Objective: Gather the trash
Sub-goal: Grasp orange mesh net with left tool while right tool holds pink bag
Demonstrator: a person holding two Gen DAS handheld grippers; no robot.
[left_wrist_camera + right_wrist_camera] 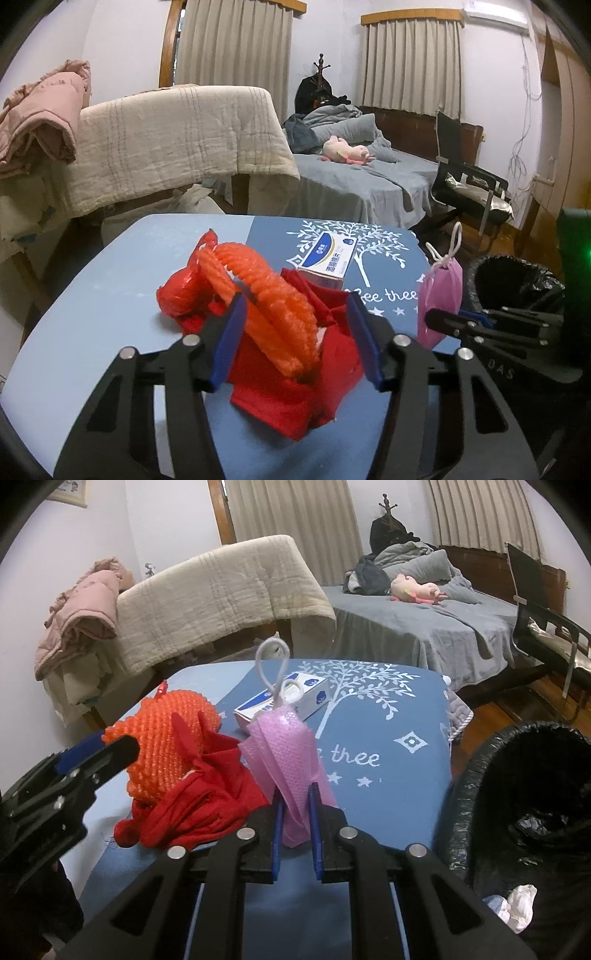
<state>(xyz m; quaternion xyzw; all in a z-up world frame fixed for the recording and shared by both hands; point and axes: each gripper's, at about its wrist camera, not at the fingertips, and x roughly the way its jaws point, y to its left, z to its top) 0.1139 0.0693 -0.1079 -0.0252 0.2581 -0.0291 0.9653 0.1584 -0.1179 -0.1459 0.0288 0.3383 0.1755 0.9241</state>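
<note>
My right gripper [295, 825] has its jaws drawn narrow, pressed on the lower end of a folded pink face mask [286, 755], which stands up from between my pads with its white ear loops above it. My left gripper [297, 336] stands about half open, jaws either side of an orange foam net [266, 295] lying on a crumpled red cloth [288, 398]; the left blue pad [229, 339] sits just beside the net, but I cannot tell whether it presses, and the right pad stands apart from it over the cloth. A twist of red plastic wrapper [184, 284] lies just left of the net.

All this rests on a blue table cover [399, 775] printed with a white tree. A small white-and-blue box [284, 701] lies further back on it. To my right, beside the table, stands a bin lined with a black bag [517, 794], with white crumpled paper [521, 904] near its foot.

Beyond are a couch under a beige blanket [177, 140], a pink jacket [40, 118], a bed with grey sheets [354, 181] and a pink plush toy [345, 149], a black chair [469, 181] and curtained windows.
</note>
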